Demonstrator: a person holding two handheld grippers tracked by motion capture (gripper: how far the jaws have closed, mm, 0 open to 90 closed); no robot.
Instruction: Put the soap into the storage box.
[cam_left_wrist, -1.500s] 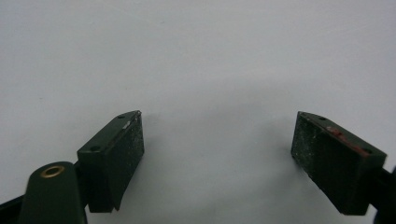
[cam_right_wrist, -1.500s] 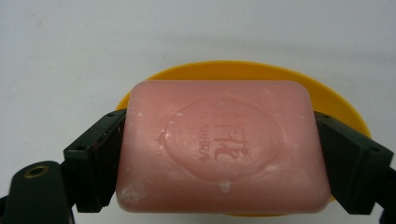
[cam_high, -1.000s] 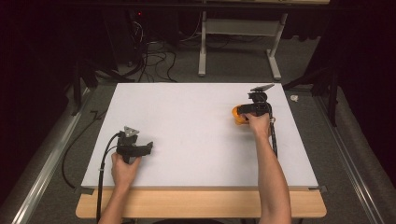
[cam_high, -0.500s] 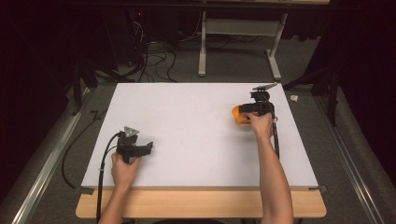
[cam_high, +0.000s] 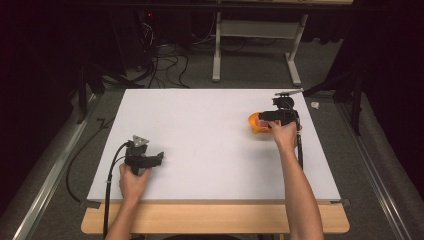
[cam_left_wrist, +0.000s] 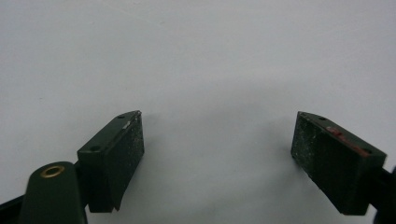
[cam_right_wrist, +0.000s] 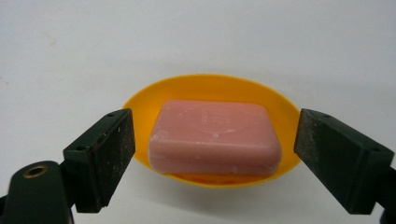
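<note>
Nothing has shifted since the earlier frames: both hands and the dish sit where they were.

From the high view, the white rectangular tabletop (cam_high: 210, 145) lies on a pale wooden bench over grey carpet, with cables and metal table legs in the dark room beyond. The left gripper (cam_high: 159, 158) rests near the front left. The right gripper (cam_high: 261, 116) sits at the far right, touching a small orange oval plastic dish (cam_high: 254, 124).

Through the left gripper view, its jaws stand wide apart over bare white surface.

Through the right gripper view, the right gripper's jaws are spread, flanking the dish (cam_right_wrist: 211, 93) without clamping it. Inside lies a pink rectangular soap bar (cam_right_wrist: 215, 136), its long axis running across from jaw to jaw. A faint embossed stamp marks its top, too blurred to read.
</note>
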